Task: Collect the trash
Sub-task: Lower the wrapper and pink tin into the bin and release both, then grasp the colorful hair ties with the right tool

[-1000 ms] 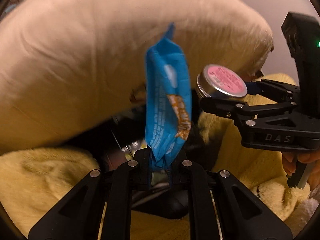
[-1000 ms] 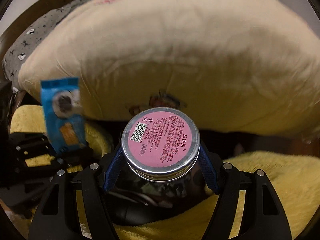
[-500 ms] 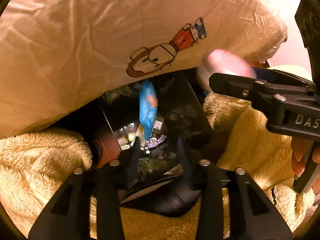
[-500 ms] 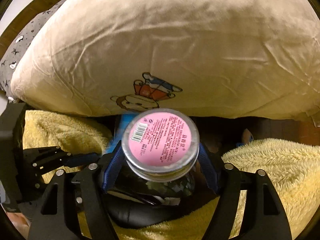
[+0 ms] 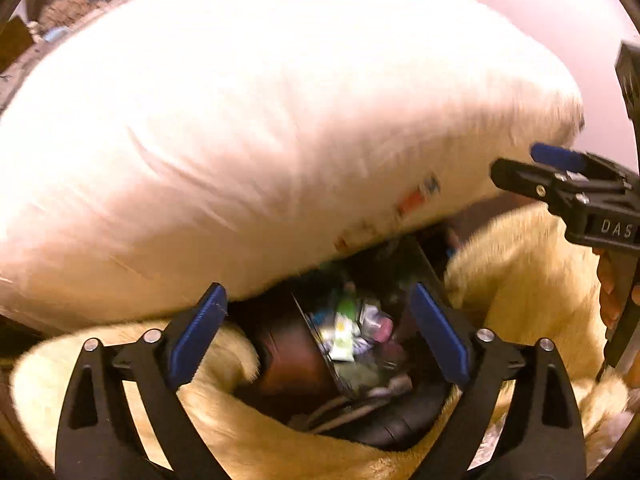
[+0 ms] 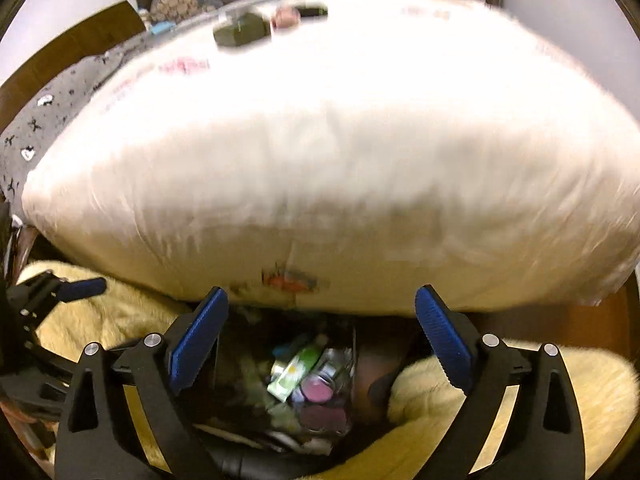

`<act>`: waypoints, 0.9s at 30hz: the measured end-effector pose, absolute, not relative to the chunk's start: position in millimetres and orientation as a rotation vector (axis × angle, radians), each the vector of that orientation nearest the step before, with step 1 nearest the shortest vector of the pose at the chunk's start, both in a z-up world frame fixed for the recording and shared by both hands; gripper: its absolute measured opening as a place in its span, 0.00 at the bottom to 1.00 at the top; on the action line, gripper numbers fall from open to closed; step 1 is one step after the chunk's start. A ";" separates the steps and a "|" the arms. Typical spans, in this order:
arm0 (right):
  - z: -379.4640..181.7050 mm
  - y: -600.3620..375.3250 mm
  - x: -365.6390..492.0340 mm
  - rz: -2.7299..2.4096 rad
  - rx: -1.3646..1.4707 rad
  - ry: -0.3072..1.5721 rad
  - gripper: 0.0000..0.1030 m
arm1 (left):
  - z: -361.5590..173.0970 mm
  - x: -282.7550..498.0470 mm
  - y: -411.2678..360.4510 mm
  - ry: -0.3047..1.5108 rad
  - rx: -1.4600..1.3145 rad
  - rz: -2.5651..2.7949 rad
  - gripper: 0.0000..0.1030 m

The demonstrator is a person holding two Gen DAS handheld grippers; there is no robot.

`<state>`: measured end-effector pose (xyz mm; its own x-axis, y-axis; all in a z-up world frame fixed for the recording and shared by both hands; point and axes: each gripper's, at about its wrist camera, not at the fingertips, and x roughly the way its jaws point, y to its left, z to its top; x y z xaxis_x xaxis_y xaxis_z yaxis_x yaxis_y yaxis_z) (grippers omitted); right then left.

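I am holding both my left gripper (image 5: 318,338) and right gripper (image 6: 320,338) spread wide and empty above the bin (image 6: 280,412); lifting straight up avoids snagging the pillow (image 6: 320,160) ahead.

cream pillow (image 6: 340,160) with red-orange print; yellow fleece blanket (image 6: 520,392); pink-lidded tin (image 6: 316,392); blue gripper pads (image 6: 440,336).

A bin (image 6: 352,344) sits just ahead of and below the right gripper (image 6: 320,338), sunk between folds of a blanket (image 6: 500,396) on either side. In it lie a tin (image 6: 316,393) and a wrapper (image 6: 294,372), touching. A pillow (image 6: 340,152) rises behind, overhanging the bin's far edge. The left gripper (image 6: 86,288) is off to the left.
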<state>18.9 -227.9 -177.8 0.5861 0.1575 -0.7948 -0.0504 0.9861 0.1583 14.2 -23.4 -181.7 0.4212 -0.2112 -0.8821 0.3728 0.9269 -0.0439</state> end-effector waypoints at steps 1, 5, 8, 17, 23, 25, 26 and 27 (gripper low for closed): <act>-169.6 -229.1 21.3 0.124 0.122 0.915 0.93 | -174.7 16.4 -21.1 1.056 0.163 -0.357 0.91; -149.0 -228.9 39.2 0.118 0.104 0.856 0.93 | -145.0 32.3 -7.1 0.972 0.154 -0.315 0.92; -135.7 -227.6 55.0 0.110 0.090 0.824 0.93 | -134.3 44.9 -1.5 0.944 0.151 -0.293 0.92; -112.8 -228.7 126.6 0.096 0.065 0.796 0.93 | -118.6 96.1 1.3 0.901 0.136 -0.243 0.92; -114.5 -235.0 186.3 0.121 0.097 0.818 0.88 | -107.8 139.7 -9.7 0.881 0.113 -0.250 0.92; -115.7 -232.9 205.4 0.142 0.100 0.832 0.80 | -108.7 154.6 -16.9 0.881 0.132 -0.246 0.92; -115.1 -230.9 213.5 0.146 0.096 0.832 0.77 | -109.4 160.0 -18.9 0.883 0.135 -0.243 0.92; -114.2 -228.6 220.8 0.154 0.092 0.830 0.76 | -110.3 166.5 -21.4 0.887 0.136 -0.245 0.92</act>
<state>220.8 -228.6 -114.2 0.6645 0.1725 -0.7271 -0.1002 0.9848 0.1420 166.5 -21.4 -110.3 0.6063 -0.1552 -0.7799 0.2670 0.9636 0.0158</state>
